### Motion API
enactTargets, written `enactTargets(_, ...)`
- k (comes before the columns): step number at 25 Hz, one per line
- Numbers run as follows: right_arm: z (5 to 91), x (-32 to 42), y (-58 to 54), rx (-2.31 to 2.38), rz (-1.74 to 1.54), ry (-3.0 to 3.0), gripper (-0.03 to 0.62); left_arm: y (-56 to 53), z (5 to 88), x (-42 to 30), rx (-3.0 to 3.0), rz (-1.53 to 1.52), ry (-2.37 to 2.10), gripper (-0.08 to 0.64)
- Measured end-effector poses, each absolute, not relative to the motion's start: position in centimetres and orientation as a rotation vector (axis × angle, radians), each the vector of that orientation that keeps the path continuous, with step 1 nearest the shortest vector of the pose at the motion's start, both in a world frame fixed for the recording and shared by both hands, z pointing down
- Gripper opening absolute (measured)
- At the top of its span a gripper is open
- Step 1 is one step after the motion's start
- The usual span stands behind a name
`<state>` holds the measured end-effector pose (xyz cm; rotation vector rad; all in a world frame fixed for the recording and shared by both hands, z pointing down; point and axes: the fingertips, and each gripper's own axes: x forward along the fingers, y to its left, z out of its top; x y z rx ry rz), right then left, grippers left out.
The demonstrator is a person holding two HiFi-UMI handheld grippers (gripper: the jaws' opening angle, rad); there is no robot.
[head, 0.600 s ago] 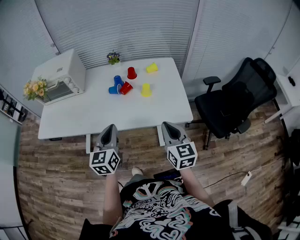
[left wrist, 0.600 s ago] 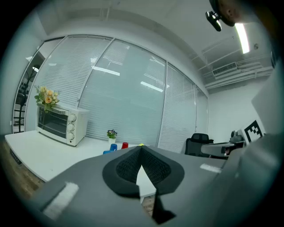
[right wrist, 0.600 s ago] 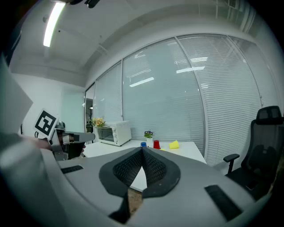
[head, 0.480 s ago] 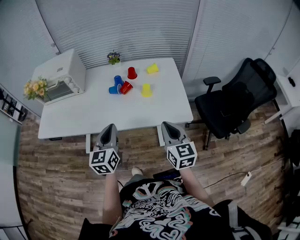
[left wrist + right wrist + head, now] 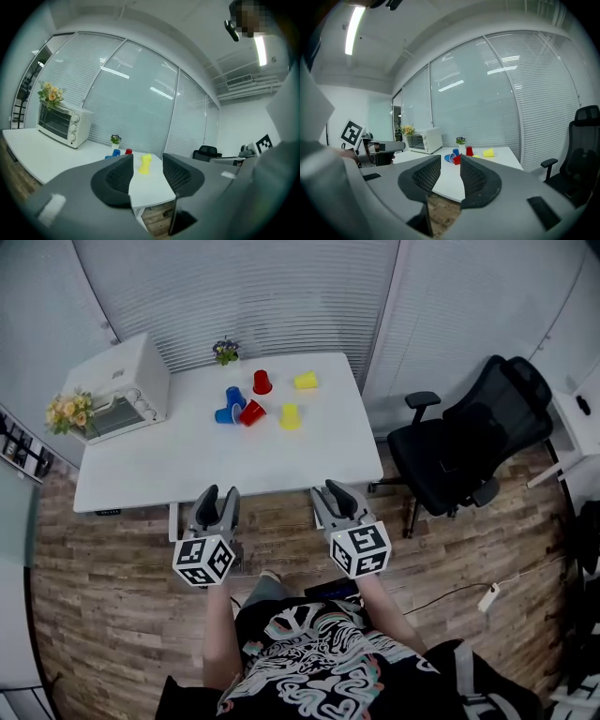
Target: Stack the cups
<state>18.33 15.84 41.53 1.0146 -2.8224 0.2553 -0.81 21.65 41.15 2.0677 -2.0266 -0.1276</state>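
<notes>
Several plastic cups sit at the far side of the white table (image 5: 187,465). A blue cup (image 5: 233,397), a red cup (image 5: 262,382) and a yellow cup (image 5: 290,416) stand mouth down. Another blue cup (image 5: 223,415), red cup (image 5: 251,413) and yellow cup (image 5: 305,381) lie on their sides. My left gripper (image 5: 218,498) and right gripper (image 5: 330,493) hover over the floor just short of the table's near edge. Both are open and empty. The left gripper (image 5: 146,176) frames the yellow cup (image 5: 145,164) far ahead. The right gripper (image 5: 450,169) faces the red cup (image 5: 469,151) and blue cup (image 5: 450,157).
A white toaster oven (image 5: 117,390) with flowers (image 5: 64,414) beside it fills the table's left end. A small potted plant (image 5: 224,352) stands at the back edge. A black office chair (image 5: 469,451) stands to the right of the table, on the wood floor.
The jaws of both grippers, which looked together before, now stand apart. Both grippers have shifted slightly left and back toward the person.
</notes>
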Motion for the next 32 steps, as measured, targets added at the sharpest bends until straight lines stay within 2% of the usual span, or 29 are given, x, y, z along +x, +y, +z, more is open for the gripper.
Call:
enactTargets(5,42.8,18.6,15.8,1.009,0.289,-2.804,0.149,21.9,42.6,-0.5,2.059,-0.037,-2.038,0.187)
enactTargets(13,44.8,16.2,12.7,1.004,0.32,-2.765,0.15,18.9,45.0,-3.3,2.03,0.004,-2.024,0.189)
enactTargets(24,48.0,9.6,2.9,1.044,0.361,-2.645,0.152,7.7,49.0,-10.2,2.024,0.053,-1.912,0.189)
enactTargets(32,49.4,5.3,-2.5,1.091,0.376,-2.568,0.153,0.7,51.1,-12.1,2.155,0.181,-1.763,0.189)
